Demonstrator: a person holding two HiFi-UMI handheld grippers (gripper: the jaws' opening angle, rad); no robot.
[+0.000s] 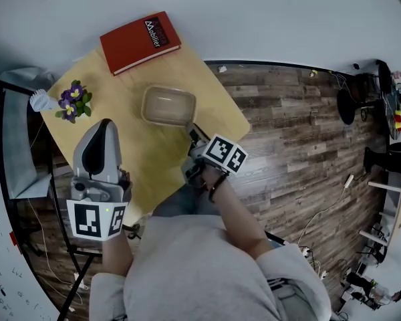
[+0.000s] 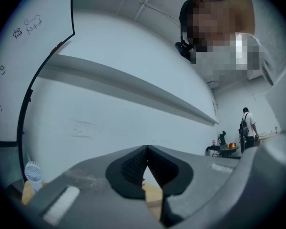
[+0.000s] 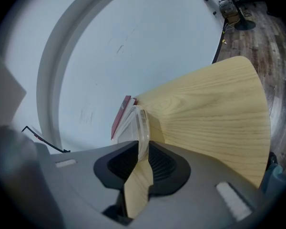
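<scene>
Right gripper (image 1: 192, 134): clenched on the rim of a clear plastic container (image 1: 168, 105). In the right gripper view the jaws (image 3: 144, 149) stand closed on the thin transparent wall (image 3: 137, 123), one pad on each side of it. The grip is at the container's 5 o'clock edge as seen from the head view.

Container: open-topped, upright, near the middle of the light wooden table (image 1: 154, 159). Nothing can be made out inside it.

Left gripper (image 1: 105, 122): clenched and empty. In the left gripper view its pads meet at the tips (image 2: 147, 149) with nothing between them. It sits at 7 o'clock of the container, well apart from it, and faces a pale wall.

Other items:
- A red book (image 1: 140, 42) lies flat at 11 o'clock of the container, near the table's far corner, apart from the container. The right gripper view shows it (image 3: 120, 114) just beyond the container.
- A small pot of purple flowers (image 1: 73, 101) stands at 9 o'clock of the container, near the table's edge.
- A small white fan (image 1: 40, 100) is just beside the flowers, at their 9 o'clock. It also shows low in the left gripper view (image 2: 32, 171).
- Dark wood-plank floor (image 1: 294, 132) lies at 3 o'clock of the table.
</scene>
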